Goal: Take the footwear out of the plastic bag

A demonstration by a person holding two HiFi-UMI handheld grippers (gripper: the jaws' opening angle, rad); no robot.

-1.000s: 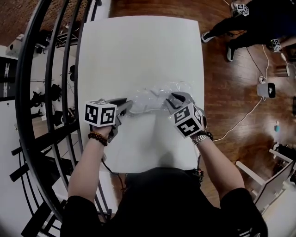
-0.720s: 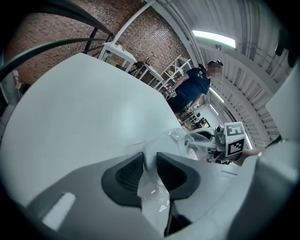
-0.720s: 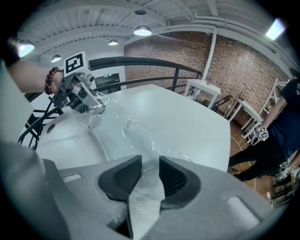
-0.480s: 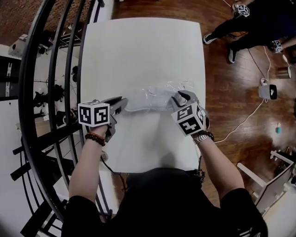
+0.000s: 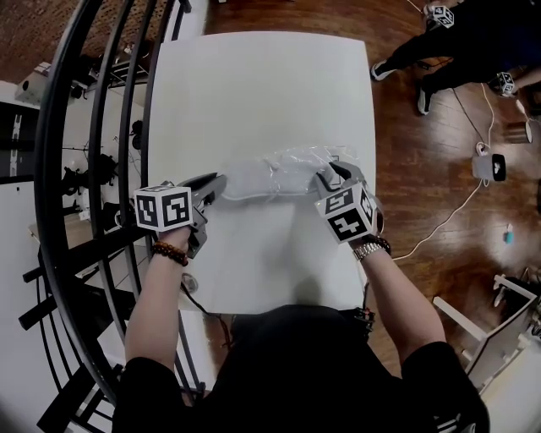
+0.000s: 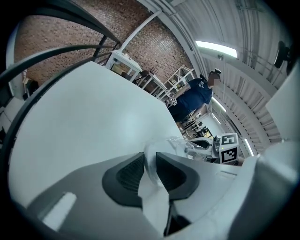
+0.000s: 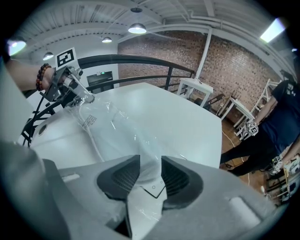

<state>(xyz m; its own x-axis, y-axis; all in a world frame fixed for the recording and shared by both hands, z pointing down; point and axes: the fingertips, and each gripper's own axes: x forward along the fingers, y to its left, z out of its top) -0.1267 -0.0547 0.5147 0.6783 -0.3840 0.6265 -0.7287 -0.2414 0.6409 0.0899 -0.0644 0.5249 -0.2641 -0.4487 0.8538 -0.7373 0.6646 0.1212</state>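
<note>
My left tongs (image 5: 221, 182), left of centre in the head view, pinch the left end of the bag (image 5: 283, 167). Their jaws are narrow and have just been closing, with film squeezed between the pads. My right tongs (image 5: 326, 174), right of centre, have the bag's other end between the jaws. Those jaws have just been opening. The film fills the gap and seems to touch both pads, so I read it as a light hold. The bag is stretched between the two, just over the table (image 5: 254, 84). I take the footwear (image 5: 258, 180) to be the pale flat shape inside the bag at mid-frame, but I cannot make out its outline.

If the right jaws give any more, that end may slip out and the bag would swing from my left tongs alone. If I pull both ends apart, the thin film could stretch or tear rather than open. I cannot see the bag's mouth, so I may be tugging at the wrong end.

I count two tongs of mine, one bag and one table. How many pieces of footwear there are I cannot tell. Farther off, at the upper right, one person (image 5: 473, 42) stands on the wooden floor, with two more marker cubes (image 5: 442, 17) there.
</note>
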